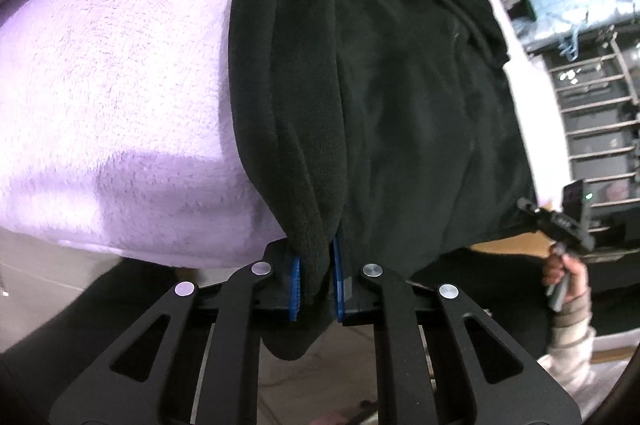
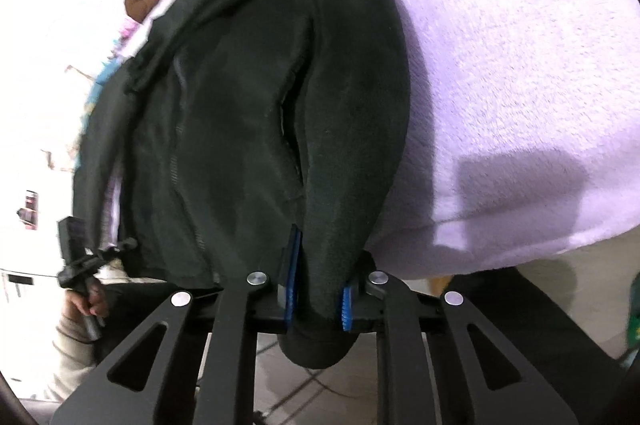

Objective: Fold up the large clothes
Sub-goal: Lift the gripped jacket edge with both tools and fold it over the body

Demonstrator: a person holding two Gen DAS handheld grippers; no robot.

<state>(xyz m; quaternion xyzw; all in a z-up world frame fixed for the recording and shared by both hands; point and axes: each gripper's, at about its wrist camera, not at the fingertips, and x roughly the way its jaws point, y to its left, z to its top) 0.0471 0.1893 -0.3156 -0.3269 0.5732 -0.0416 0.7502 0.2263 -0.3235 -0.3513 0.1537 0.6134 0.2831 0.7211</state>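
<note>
Fleece jacket (image 1: 400,85), black, spread lengthwise over a pale lilac plush blanket (image 1: 120,65) on what seems to be a bed, hem end hanging past the near edge. Left gripper (image 1: 316,285) clamped on a rolled fold of the jacket's left side at that near edge, blue fingers (image 1: 295,285) pressing the fabric from both sides, a dark tail of cloth drooping below them. Right gripper (image 2: 316,299) likewise clamped on a thick roll of the jacket's right side, blue fingers (image 2: 346,309) squeezing it, a rounded bulge of fleece hanging beneath.

Probable step: raising the near end by both sides to carry it over toward the collar. To do that well: keep both hands level with each other, hold the cloth between them lightly taut, lift high enough for the hem to clear the blanket, lay it down square with the side seams matched, and avoid dragging the blanket along.

Hard to make out: number of layers pinched in each grip; whether a sleeve is caught in either roll. Collar end bunched and cut off at the top edge of both views. Zip barely visible against the dark fleece. Far side of the bed washed out by glare, with only blurred coloured items showing. Bed frame hidden under the blanket. Opposite hand (image 1: 566,279) partly visible at the frame's margin.
</note>
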